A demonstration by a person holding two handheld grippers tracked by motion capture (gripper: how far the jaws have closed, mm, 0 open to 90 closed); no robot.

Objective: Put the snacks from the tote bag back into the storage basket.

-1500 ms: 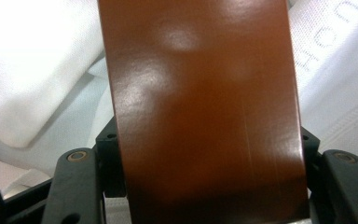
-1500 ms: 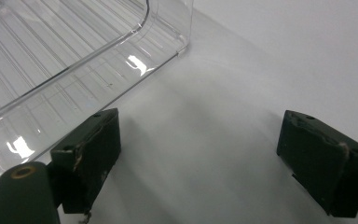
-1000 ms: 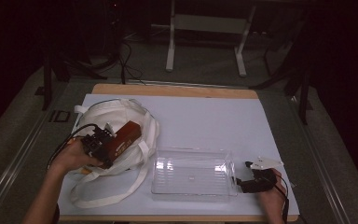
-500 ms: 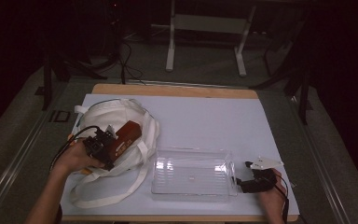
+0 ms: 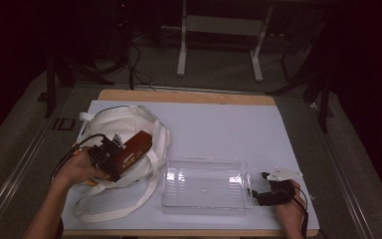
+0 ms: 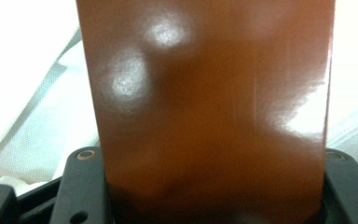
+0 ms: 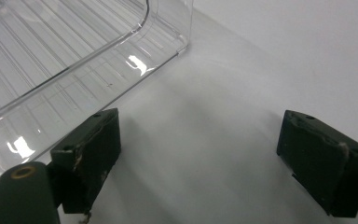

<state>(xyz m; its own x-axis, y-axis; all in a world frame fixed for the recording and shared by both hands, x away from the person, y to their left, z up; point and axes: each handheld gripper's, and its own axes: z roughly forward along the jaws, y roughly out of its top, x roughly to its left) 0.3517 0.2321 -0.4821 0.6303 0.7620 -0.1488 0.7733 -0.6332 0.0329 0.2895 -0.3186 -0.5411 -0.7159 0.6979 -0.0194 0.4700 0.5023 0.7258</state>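
**Left jaws closing on a brown block above the white bag**

The brown glossy block (image 5: 133, 149) lies at the left of the surface (image 5: 219, 124), resting over the white cloth bag (image 5: 114, 124), its far end pointing toward the clear plastic tray (image 5: 206, 186). The left gripper (image 5: 117, 164) has the block between its jaws, which have just been closing and now stand against both its sides. The step in hand appears to be the grasp; the next move likely calls for lifting the block free of the bag's straps and carrying it right toward the tray. The right gripper (image 7: 200, 158) rests at the tray's right end, jaws wide apart and holding nothing. The left gripper view shows the block (image 6: 209, 107) seated between the jaws; the high view gives the layout; the right gripper view shows the tray's ribbed corner (image 7: 74, 56) just beside one jaw.
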